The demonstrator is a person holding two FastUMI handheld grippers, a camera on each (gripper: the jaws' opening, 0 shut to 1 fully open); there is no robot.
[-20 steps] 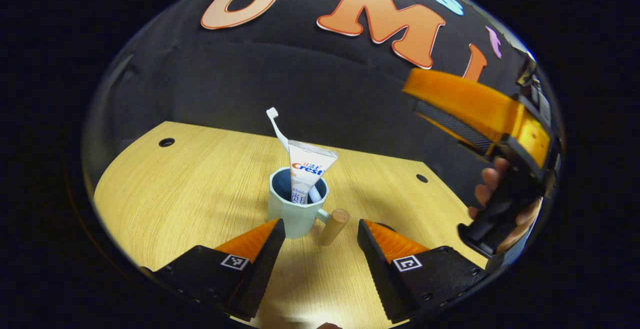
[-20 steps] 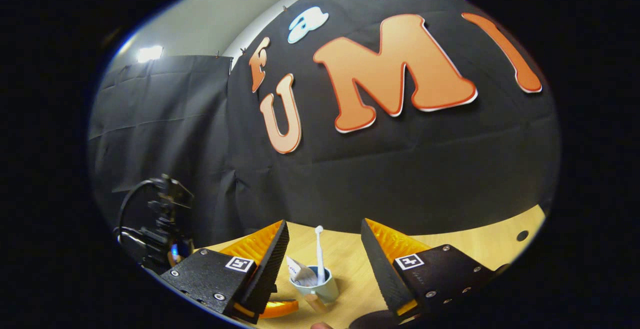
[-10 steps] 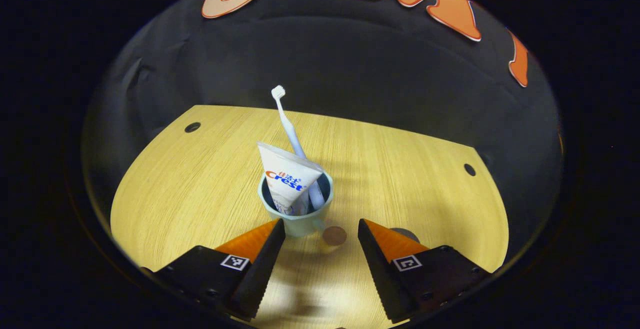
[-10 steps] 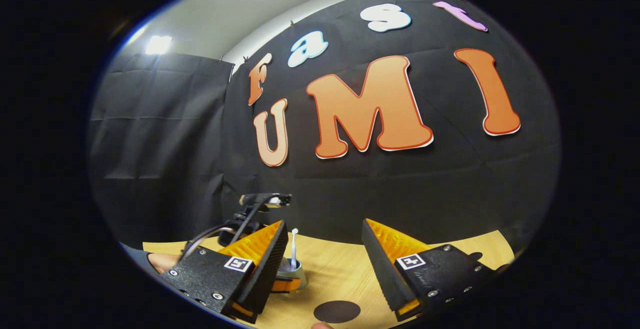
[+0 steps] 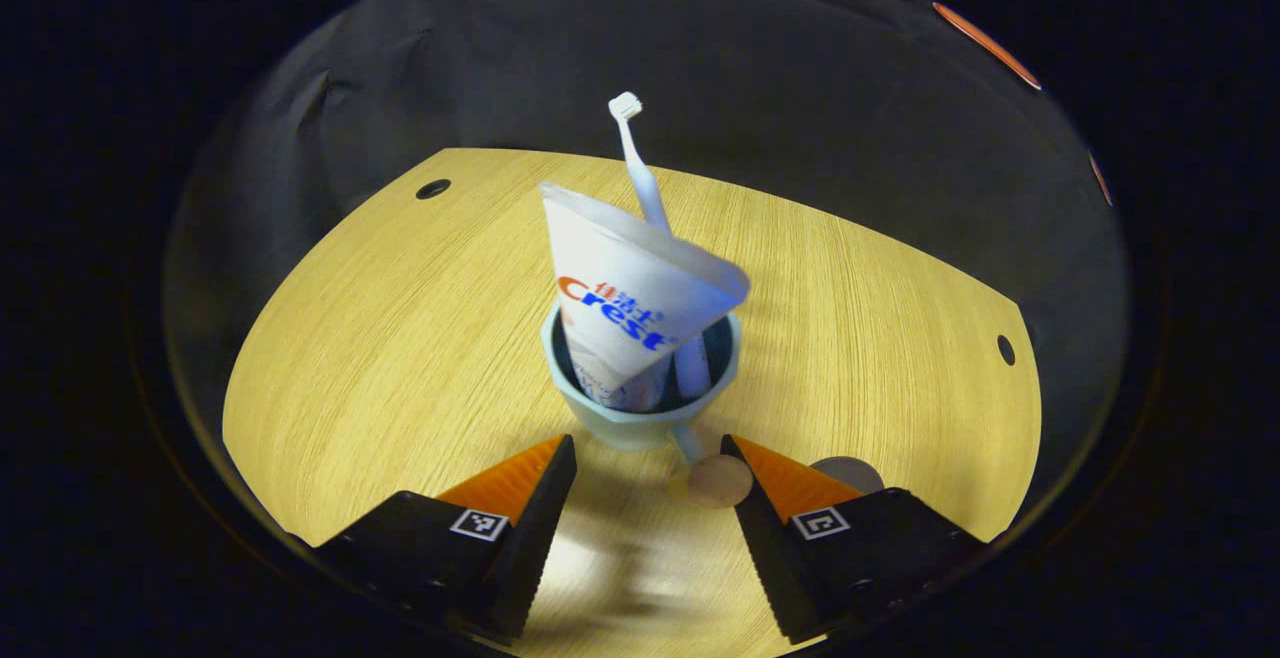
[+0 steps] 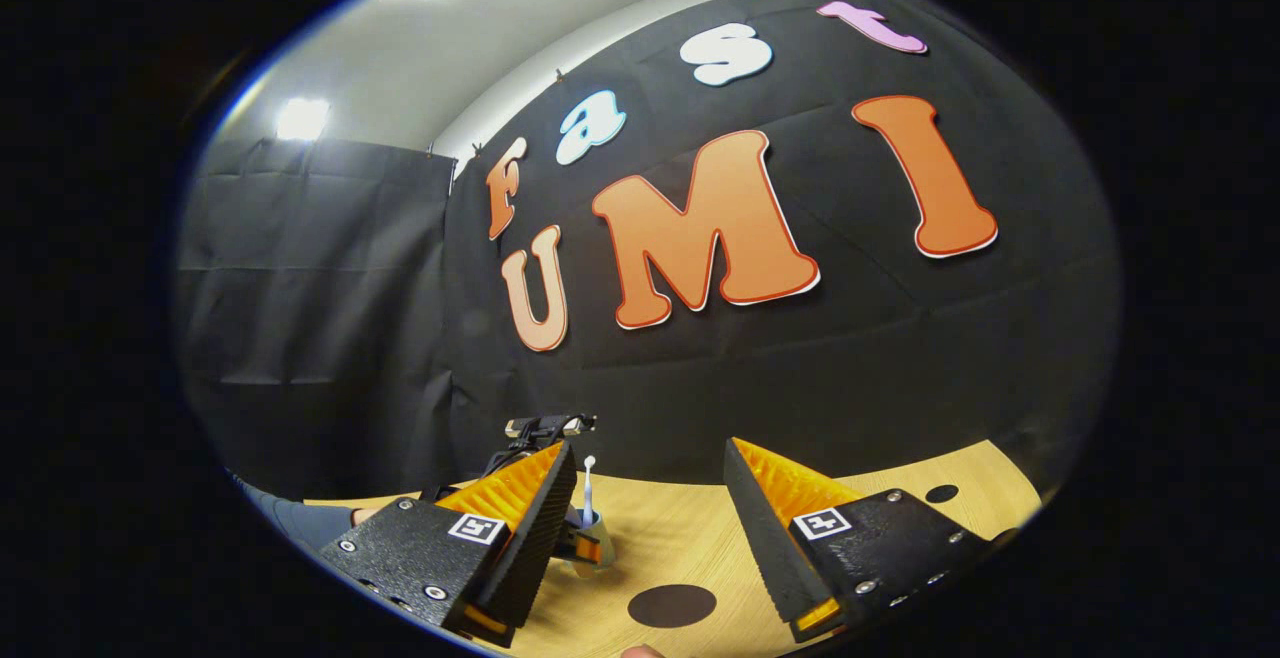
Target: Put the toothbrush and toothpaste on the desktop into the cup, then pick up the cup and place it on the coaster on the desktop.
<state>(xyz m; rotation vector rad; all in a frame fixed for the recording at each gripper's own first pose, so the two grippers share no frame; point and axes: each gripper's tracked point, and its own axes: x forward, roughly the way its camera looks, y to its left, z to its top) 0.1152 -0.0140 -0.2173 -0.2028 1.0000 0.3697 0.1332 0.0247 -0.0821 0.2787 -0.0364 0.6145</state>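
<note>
Two items upright in pale cup [image 5: 640, 418]: toothbrush [image 5: 640, 168]; crumpled toothpaste [image 5: 630, 308]

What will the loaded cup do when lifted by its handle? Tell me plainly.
The cup is likely top-heavy: the toothpaste and toothbrush stand well above its rim and lean. Held by the side handle, it may swing or tilt. The open left gripper is not yet closed on the handle.
</note>
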